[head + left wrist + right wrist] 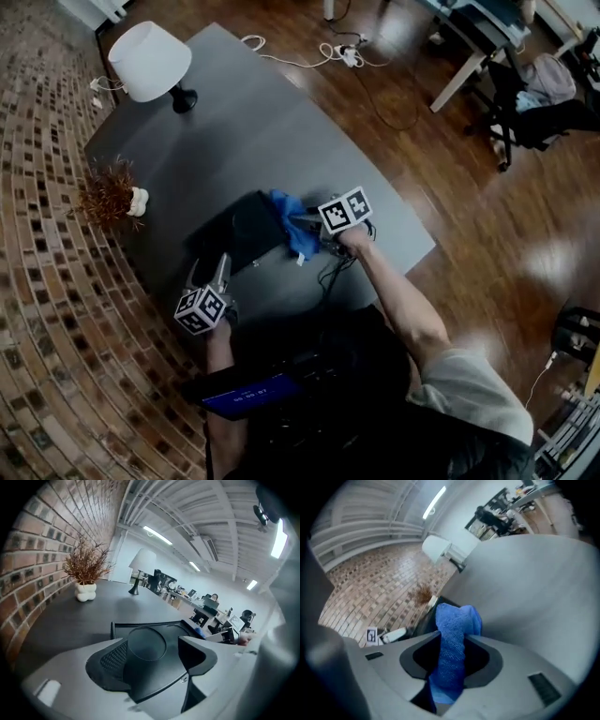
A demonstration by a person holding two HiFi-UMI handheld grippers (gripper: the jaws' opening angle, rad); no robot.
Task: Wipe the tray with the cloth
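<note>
**Blue cloth gripped at the tray's end, other gripper open at its rim**

A flat black plastic tray with a shallow round recess lies on a dark grey table, close to the person. A blue terry cloth sits at the tray's right end. It is bunched into a fold and pinched by the right gripper, whose jaws are closed narrowly on it.

The left gripper is at the tray's near left end. Its jaws are spread wide with the tray's edge reaching between them, and the pads are not pressing on it.

The wipe seems to be only starting. Next, the left jaws would probably close on the rim to steady the tray. The right gripper would then lower the cloth flat and sweep it across the recess.
</note>
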